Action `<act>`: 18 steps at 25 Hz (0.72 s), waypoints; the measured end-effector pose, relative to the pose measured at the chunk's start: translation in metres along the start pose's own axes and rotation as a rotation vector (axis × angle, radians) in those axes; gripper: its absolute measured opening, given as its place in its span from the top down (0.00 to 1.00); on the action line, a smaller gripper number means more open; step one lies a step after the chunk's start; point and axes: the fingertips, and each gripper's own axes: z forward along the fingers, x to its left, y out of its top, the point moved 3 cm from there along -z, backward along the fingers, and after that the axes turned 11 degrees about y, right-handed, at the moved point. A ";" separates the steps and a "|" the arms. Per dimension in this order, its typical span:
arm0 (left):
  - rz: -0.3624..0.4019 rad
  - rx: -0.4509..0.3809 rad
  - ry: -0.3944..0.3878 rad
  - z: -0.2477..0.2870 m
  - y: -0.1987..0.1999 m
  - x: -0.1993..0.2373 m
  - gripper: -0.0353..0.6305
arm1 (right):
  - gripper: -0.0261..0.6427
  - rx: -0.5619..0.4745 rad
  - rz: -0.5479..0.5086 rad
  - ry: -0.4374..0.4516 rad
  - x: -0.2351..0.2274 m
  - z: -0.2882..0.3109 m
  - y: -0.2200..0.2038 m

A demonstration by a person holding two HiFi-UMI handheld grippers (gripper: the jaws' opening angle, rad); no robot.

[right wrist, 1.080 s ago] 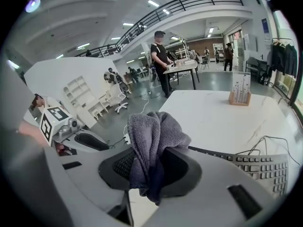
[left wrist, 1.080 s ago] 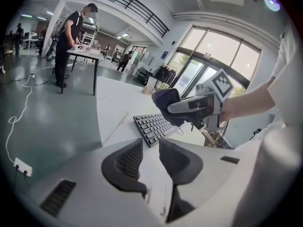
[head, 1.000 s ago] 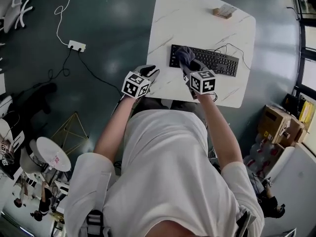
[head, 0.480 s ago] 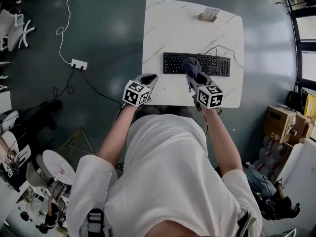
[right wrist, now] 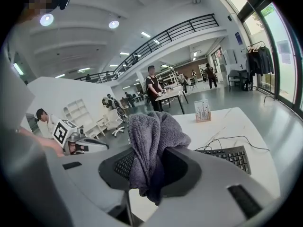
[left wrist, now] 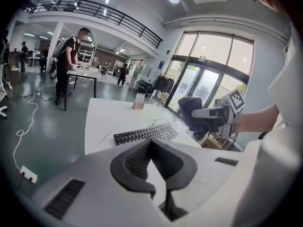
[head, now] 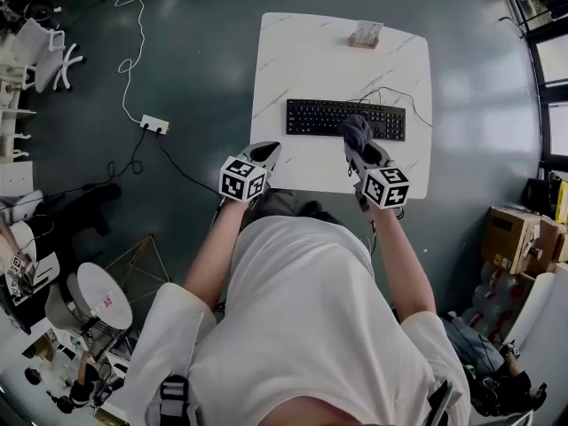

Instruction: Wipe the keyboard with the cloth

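— Where do the grippers stand?
— The left gripper (head: 265, 153) is at the table's (head: 293, 60) near edge. Its jaws have just closed together, with nothing between them. The right gripper (head: 362, 152) is clamped on the cloth (head: 355, 131), over the keyboard's (head: 319, 116) right part.
— And farther off?
— The top is white and marbled, with a card stand (head: 365, 35) at the far edge. The floor (head: 195, 51) is dark and glossy, with a power strip (head: 153, 125) on it.

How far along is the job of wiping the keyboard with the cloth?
Done: the cloth is gripped in the right gripper. In hand: it seems to hang above the right end of the keyboard, off the keys. The left gripper is shut, empty. Left: whether any keys were wiped cannot be told; wiping may remain.
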 end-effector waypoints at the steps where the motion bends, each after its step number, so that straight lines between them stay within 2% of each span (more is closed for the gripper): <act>1: -0.002 -0.003 0.003 -0.003 -0.001 -0.005 0.94 | 0.77 -0.007 -0.003 0.002 0.000 -0.007 -0.001; 9: -0.029 -0.045 0.037 -0.031 -0.011 -0.050 0.94 | 0.77 -0.051 -0.011 0.004 0.000 -0.066 -0.017; 18: 0.001 -0.130 0.062 -0.085 -0.014 -0.100 0.94 | 0.77 -0.124 -0.068 0.030 0.016 -0.125 -0.018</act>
